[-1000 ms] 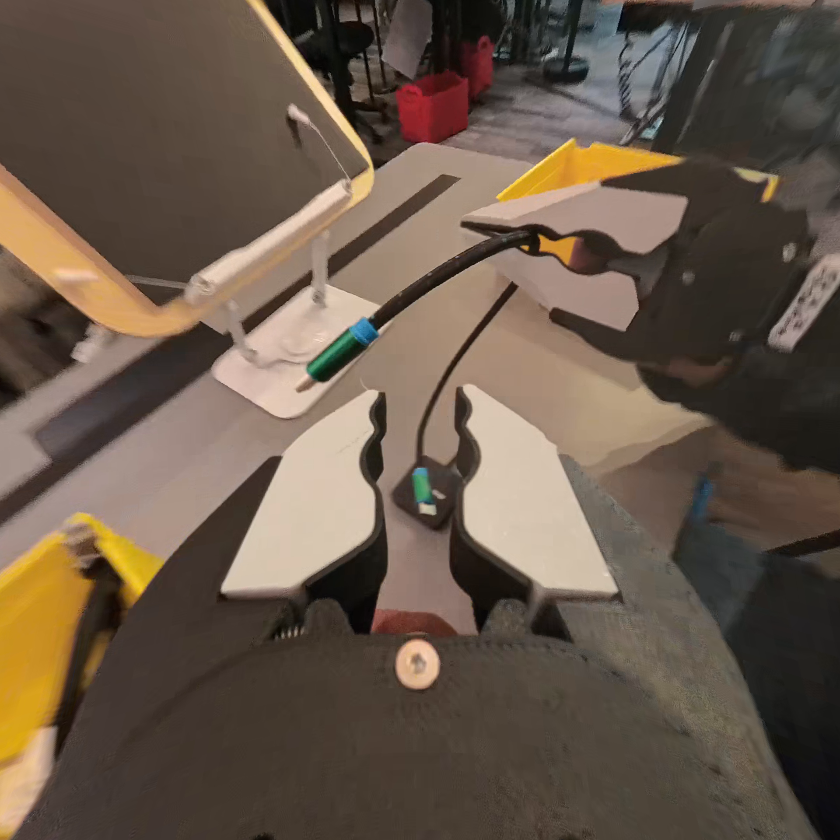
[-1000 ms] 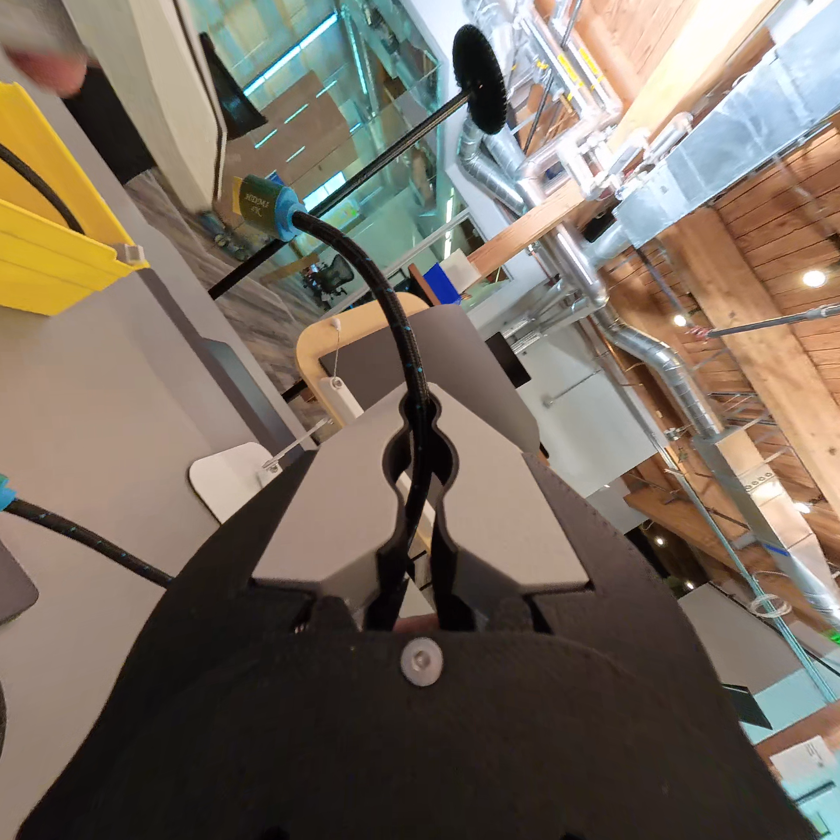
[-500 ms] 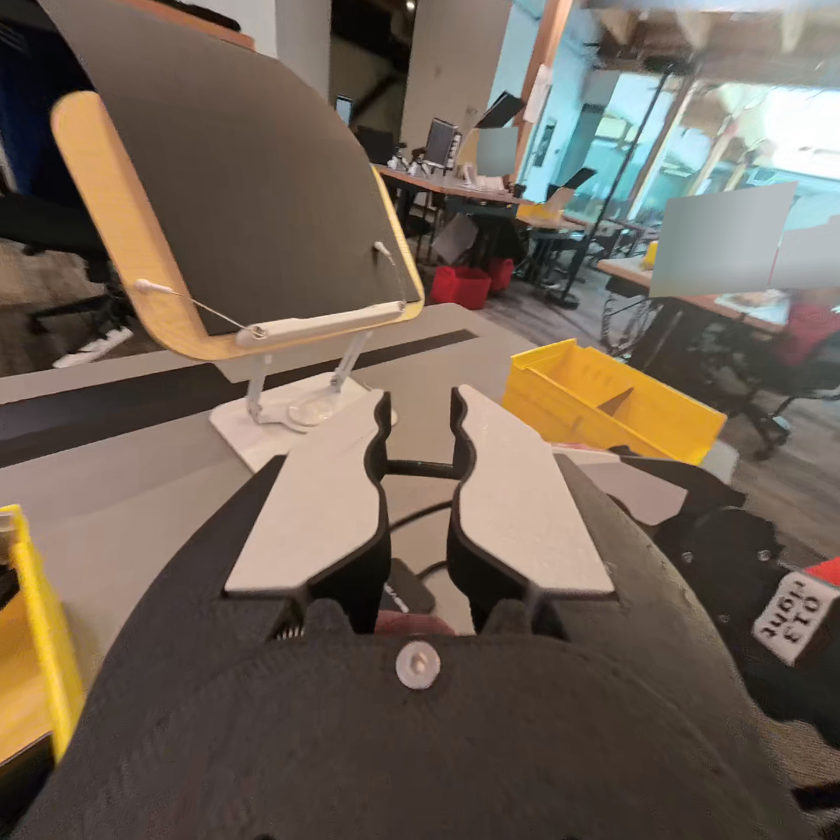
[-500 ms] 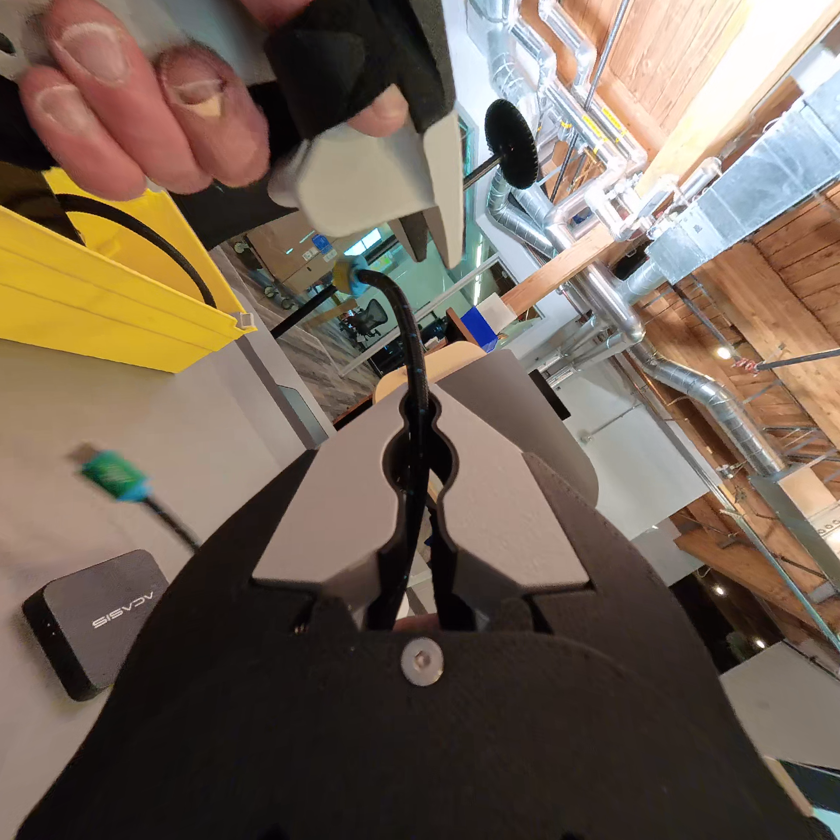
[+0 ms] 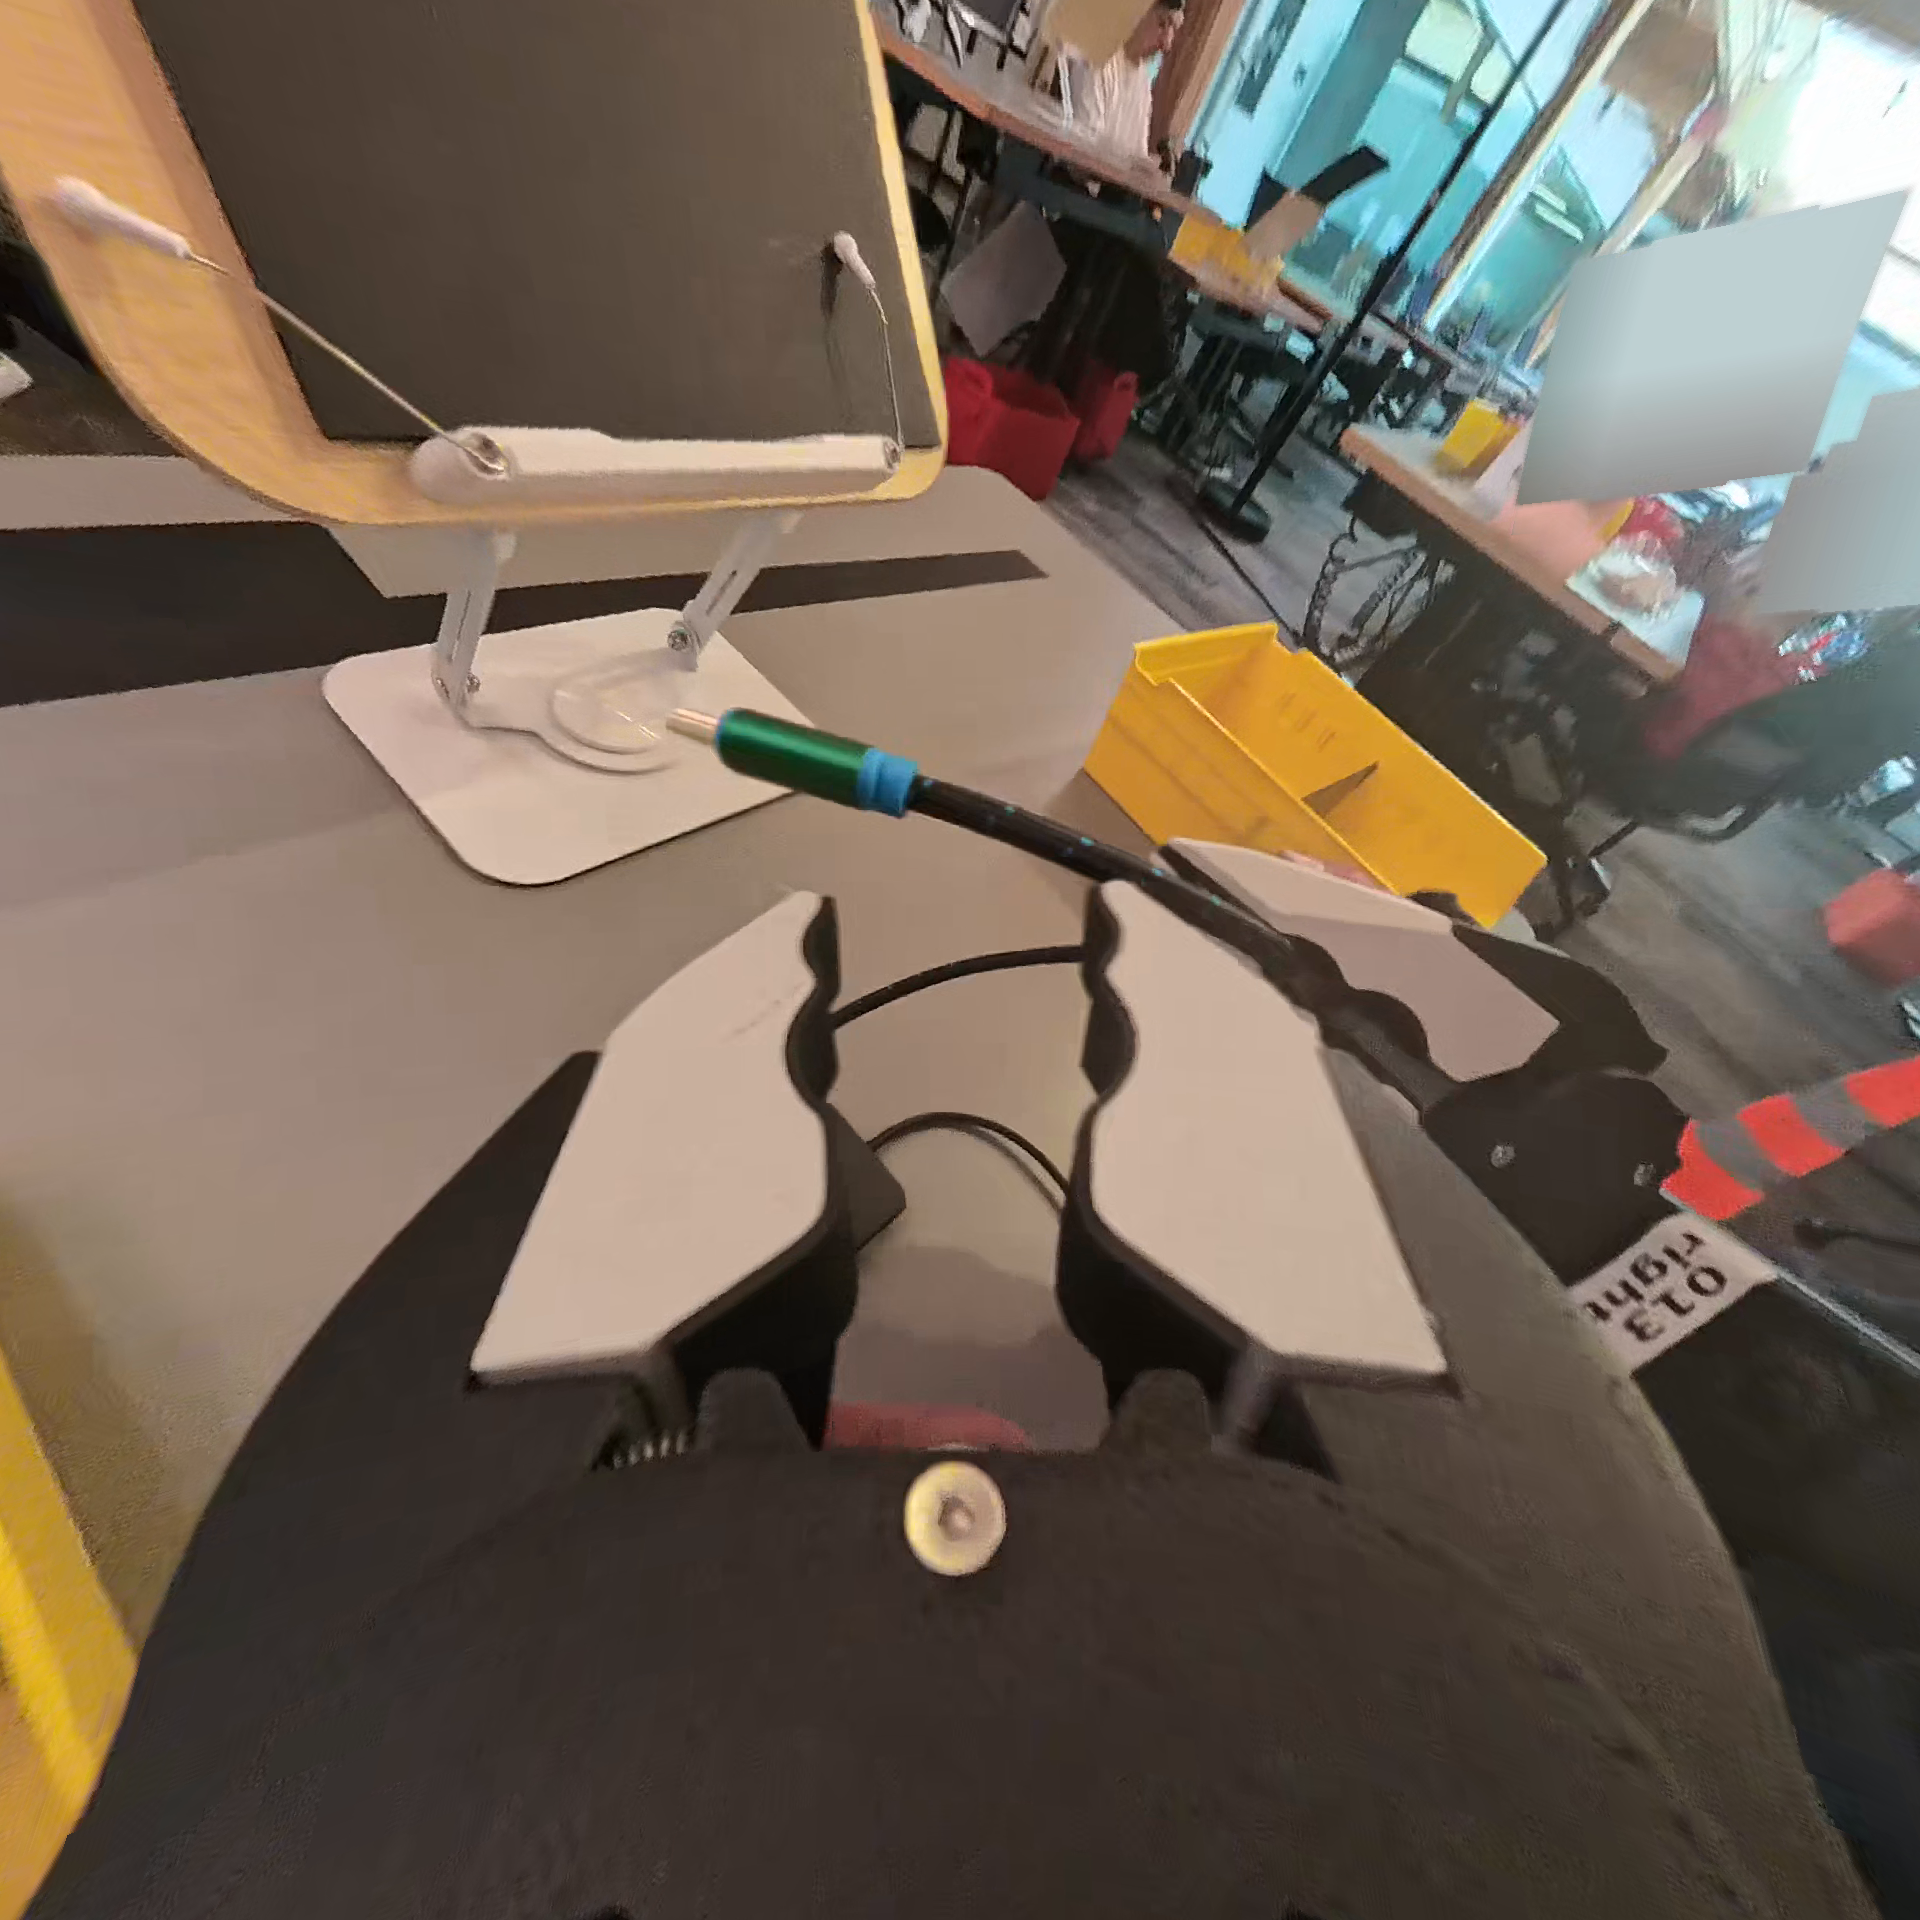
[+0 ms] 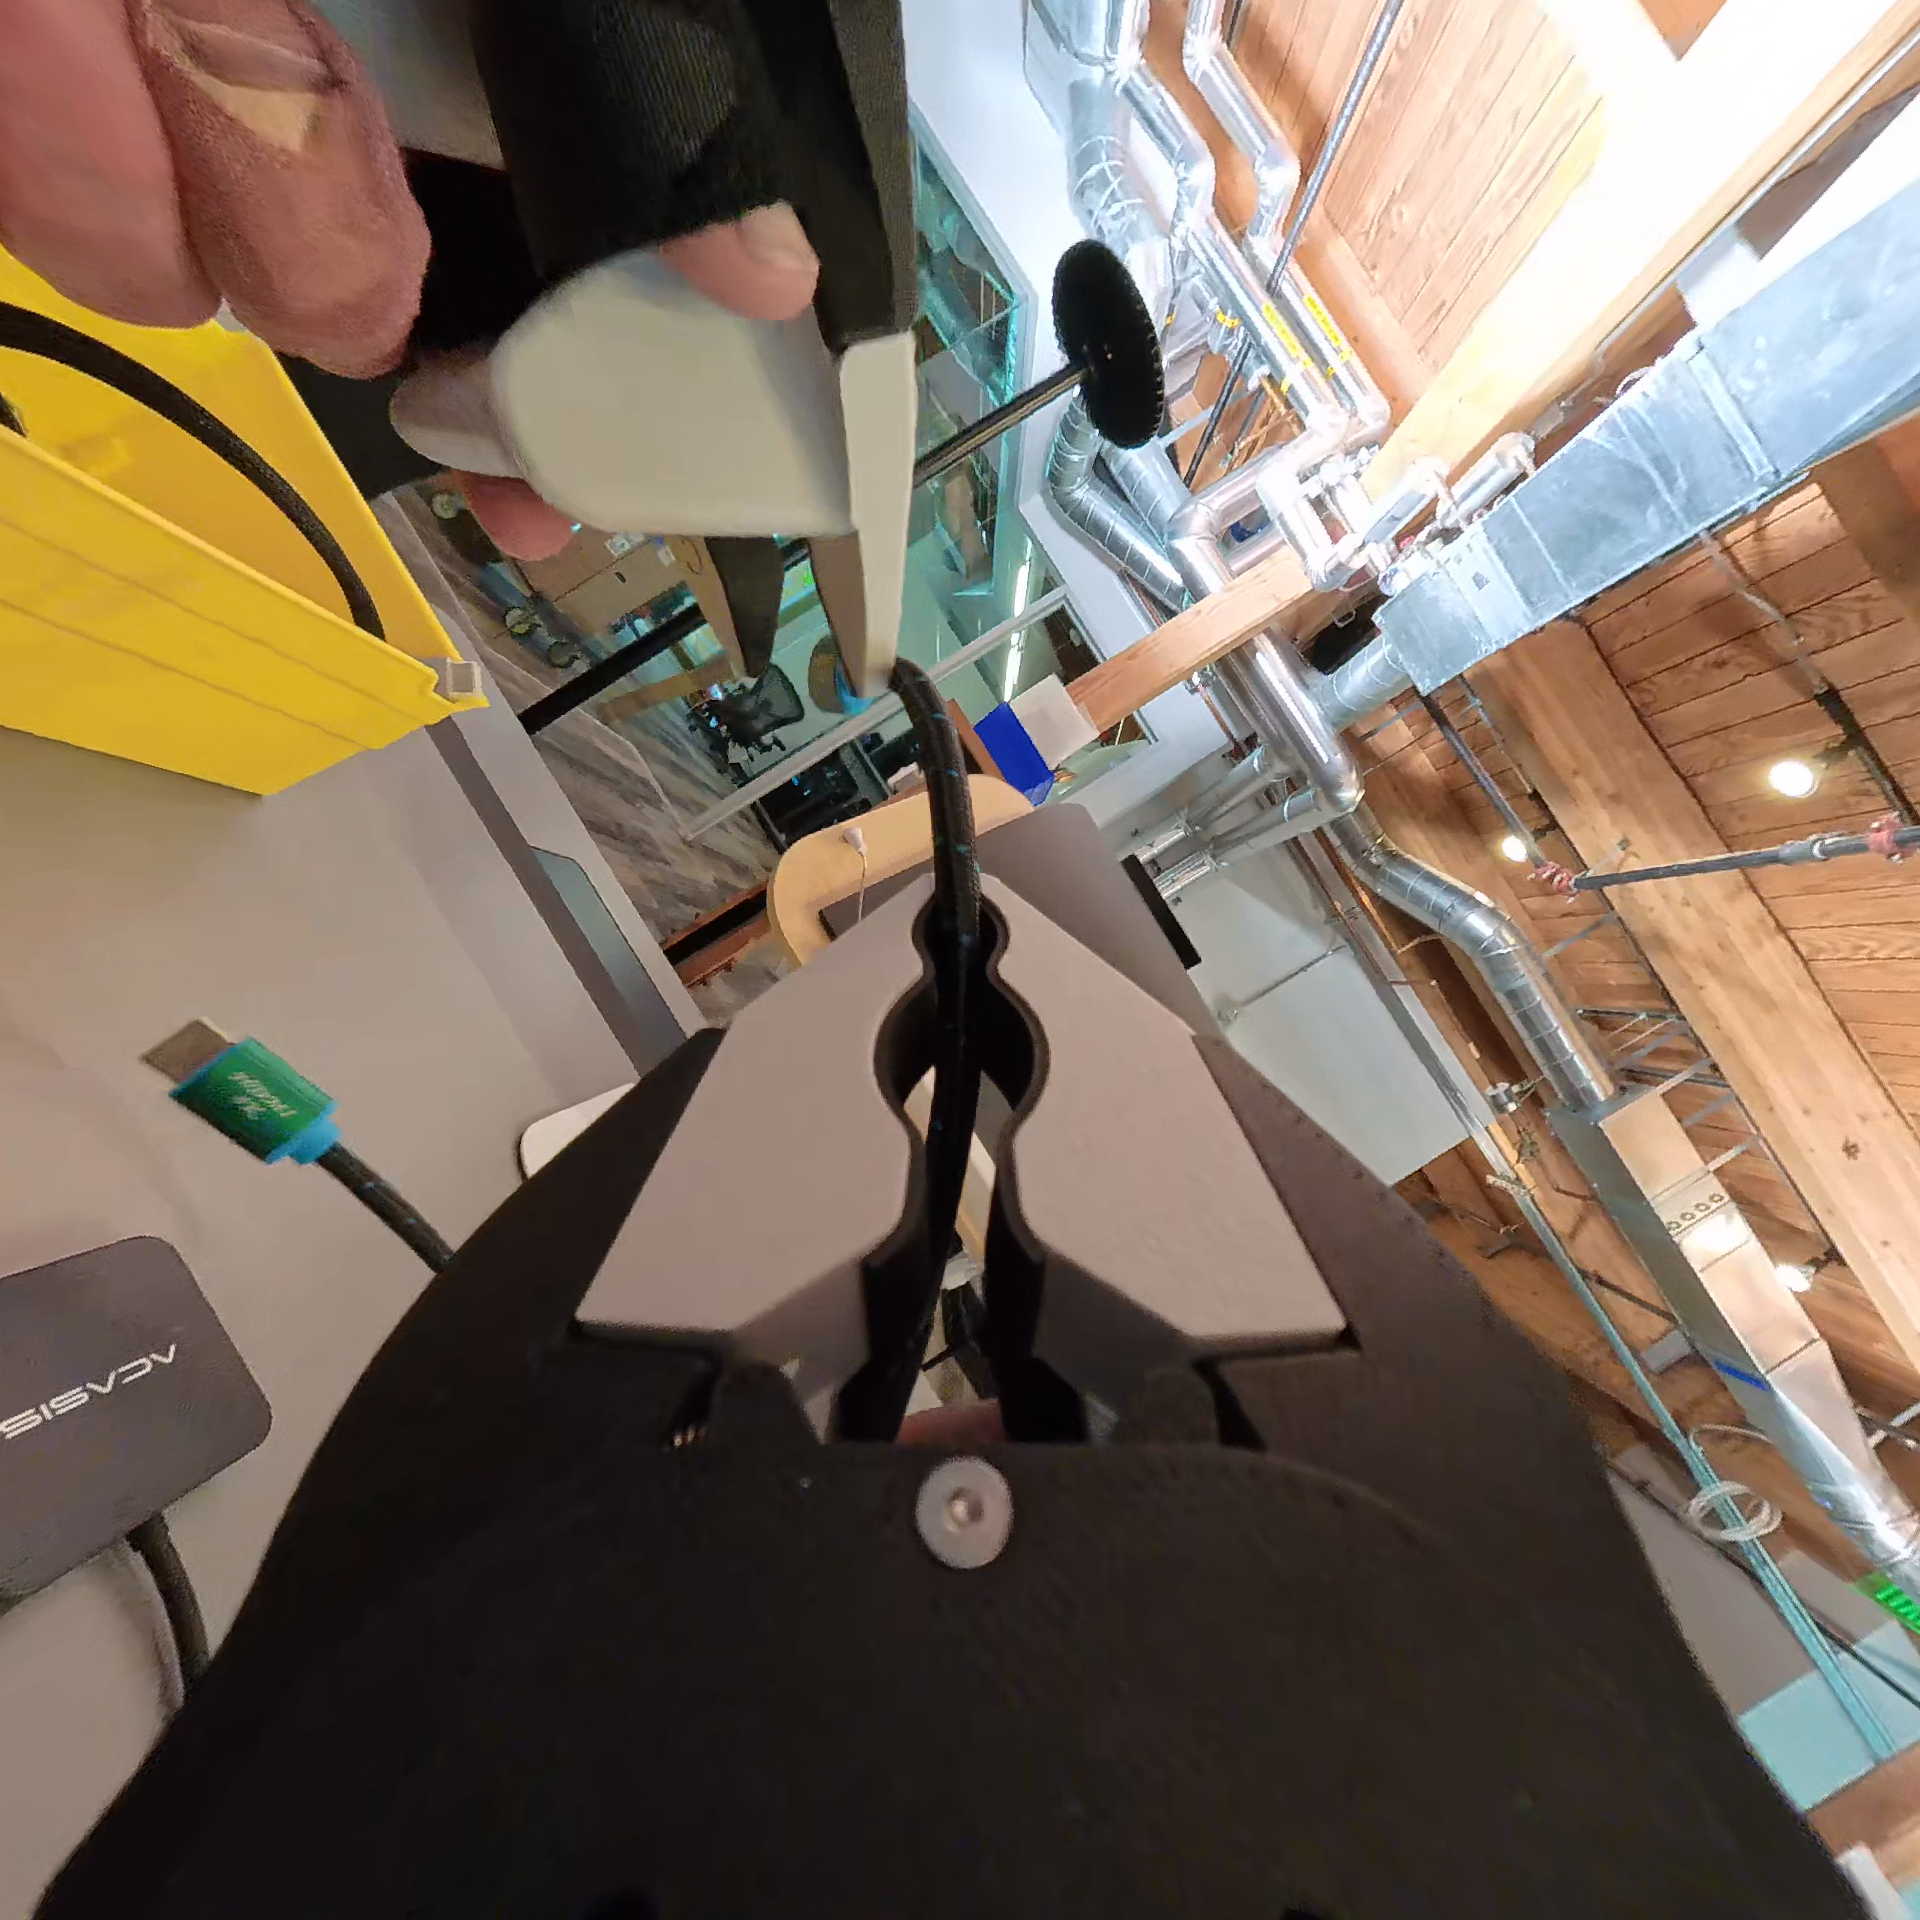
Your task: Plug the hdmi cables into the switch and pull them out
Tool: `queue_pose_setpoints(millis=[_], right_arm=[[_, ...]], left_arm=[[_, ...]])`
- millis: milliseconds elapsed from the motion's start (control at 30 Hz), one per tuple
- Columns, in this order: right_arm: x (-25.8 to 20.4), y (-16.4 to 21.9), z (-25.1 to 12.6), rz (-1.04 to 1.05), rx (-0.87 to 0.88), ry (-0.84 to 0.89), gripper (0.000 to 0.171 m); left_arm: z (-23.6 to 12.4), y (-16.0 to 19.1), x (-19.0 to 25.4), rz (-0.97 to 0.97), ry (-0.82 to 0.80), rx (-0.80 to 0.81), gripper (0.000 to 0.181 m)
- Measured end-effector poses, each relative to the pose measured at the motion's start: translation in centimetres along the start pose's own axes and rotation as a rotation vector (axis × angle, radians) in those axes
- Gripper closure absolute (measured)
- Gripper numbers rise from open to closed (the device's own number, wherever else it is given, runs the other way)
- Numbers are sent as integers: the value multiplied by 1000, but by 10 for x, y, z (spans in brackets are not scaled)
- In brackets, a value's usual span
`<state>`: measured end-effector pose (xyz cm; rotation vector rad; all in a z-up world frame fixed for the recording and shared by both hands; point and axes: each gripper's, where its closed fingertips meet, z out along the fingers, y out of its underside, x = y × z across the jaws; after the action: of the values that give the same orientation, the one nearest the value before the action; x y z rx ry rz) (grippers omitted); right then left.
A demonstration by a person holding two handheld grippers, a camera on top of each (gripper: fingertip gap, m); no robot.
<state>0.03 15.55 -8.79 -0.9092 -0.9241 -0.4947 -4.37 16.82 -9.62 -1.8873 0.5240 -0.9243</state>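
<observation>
**A:** What were your two grippers doing just then?

**B:** My right gripper (image 6: 961, 940) was clenched on the braided cable (image 6: 951, 800), the cord running up through the notch between its fingers. In the left wrist view that same gripper sat at middle right, with the cable's green plug (image 5: 795, 750) sticking out toward the centre of the frame, in the air and free of any socket. My left gripper (image 5: 956, 935) was spread wide and held nothing; the right wrist view showed it at upper left, one fingertip just beside the cable.

**A:** And the switch?

**B:** The dark switch (image 6: 109, 1382) lay flat on the grey table (image 6: 312, 935) at the lower left of the right wrist view. Another green plug (image 6: 255, 1112) lay on the table near it, apart from it. In the left wrist view the switch was mostly hidden behind my left fingers.

**A:** So how far along was the job?

**B:** I could see no green plug seated in the switch. Only a dark lead left its near end. I judged the plugging in was all still to do, or the pulling out finished; I could not tell which. Yellow bins (image 5: 1309, 748) and a tablet stand (image 5: 540, 769) stood beyond.
</observation>
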Motion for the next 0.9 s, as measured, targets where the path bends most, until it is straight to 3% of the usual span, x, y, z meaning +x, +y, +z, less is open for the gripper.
queue_pose_setpoints(millis=[100,167,367,500,600,700,767,833,900], right_arm=[[-2,-7,-4,-57,28,12,171],[-4,-11,-5,-75,35,14,171],[-10,-18,-7,-127,72,23,171],[-16,-23,-10,-143,93,16,171],[-8,-17,-10,-115,85,31,171],[-3,-9,-8,-101,62,29,171],[-8,-10,-10,-114,74,23,171],[-17,-16,-13,-127,89,7,171],[-26,-22,-16,-142,109,-9,171]], left_arm=[[-1,-5,-3,-29,-2,62,153],[-1,-5,-2,-58,34,72,154],[-2,-6,-8,-99,90,82,130],[0,-4,-5,-114,141,102,137],[-1,-6,-6,-110,171,108,122],[-5,-10,5,-146,292,140,116],[-1,-5,8,-116,287,105,114],[3,-3,9,-115,271,114,118],[2,-5,5,-117,247,141,138]])
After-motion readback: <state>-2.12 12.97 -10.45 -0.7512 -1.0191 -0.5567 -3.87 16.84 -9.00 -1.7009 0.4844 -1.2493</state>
